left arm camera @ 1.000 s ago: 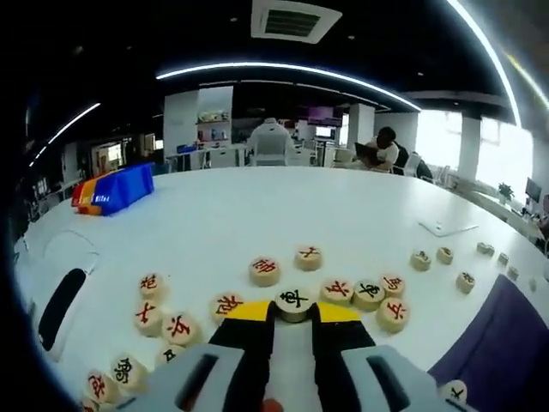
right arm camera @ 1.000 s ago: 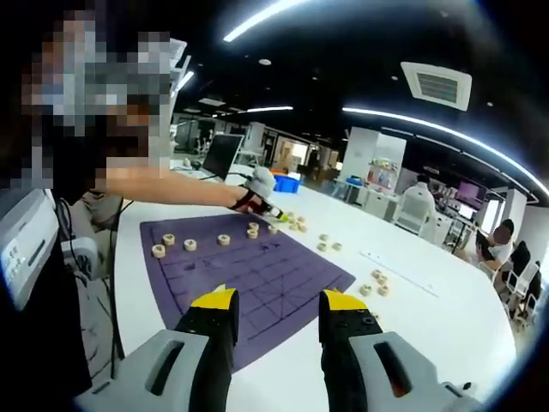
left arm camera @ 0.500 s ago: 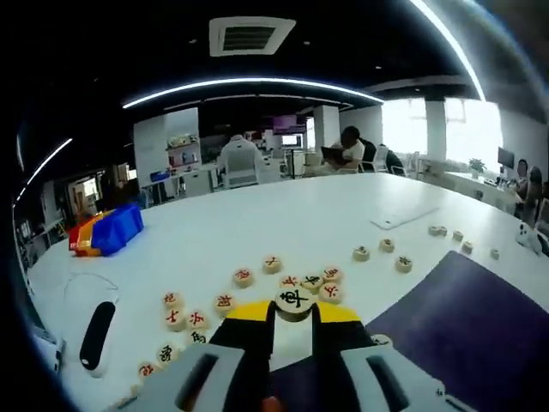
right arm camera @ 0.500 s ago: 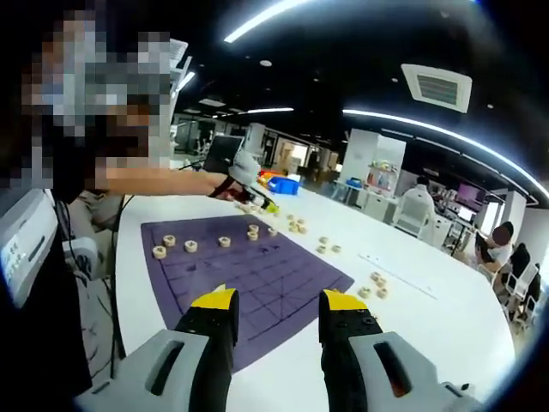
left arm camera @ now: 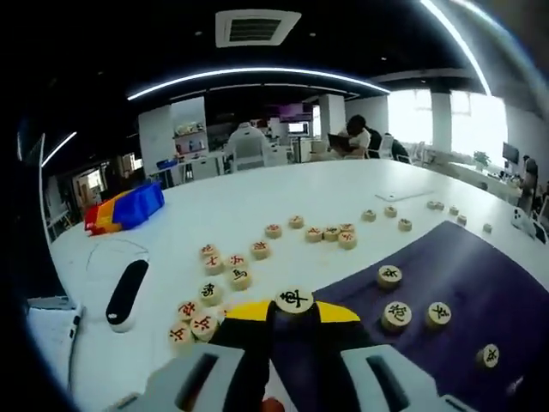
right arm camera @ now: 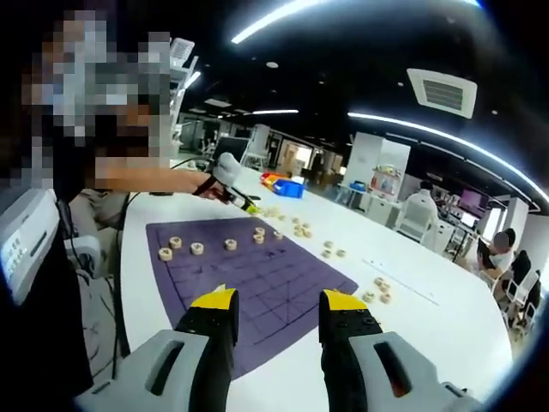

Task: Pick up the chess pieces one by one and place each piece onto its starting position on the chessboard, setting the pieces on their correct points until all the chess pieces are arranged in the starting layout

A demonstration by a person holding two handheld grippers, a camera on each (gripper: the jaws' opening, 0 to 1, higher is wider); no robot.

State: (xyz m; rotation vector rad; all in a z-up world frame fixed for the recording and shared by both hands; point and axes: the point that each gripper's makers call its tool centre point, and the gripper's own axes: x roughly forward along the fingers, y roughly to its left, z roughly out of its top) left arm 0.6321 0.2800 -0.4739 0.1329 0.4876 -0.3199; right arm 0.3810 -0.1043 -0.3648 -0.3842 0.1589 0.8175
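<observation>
Spanning a bright office, white table [left arm camera: 283, 202] carries purple chessboard [right arm camera: 257, 279].

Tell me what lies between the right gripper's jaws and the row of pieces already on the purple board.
In the right gripper view, only bare purple board with its grid lines lies between the open right gripper and the row of pieces; nothing stands there.

This is a large open-plan office. A wide white desk [left arm camera: 257, 202] runs back toward rows of workstations with office chairs [left arm camera: 249, 148] and a monitor [right arm camera: 230, 148], where a person [left arm camera: 350, 144] sits reading. Overhead a dark ceiling carries curved strip lights [left arm camera: 257, 75] and a square air-conditioning vent [left arm camera: 253, 26], with white pillars [right arm camera: 371, 159] and bright windows [left arm camera: 446, 124] along one side.
</observation>
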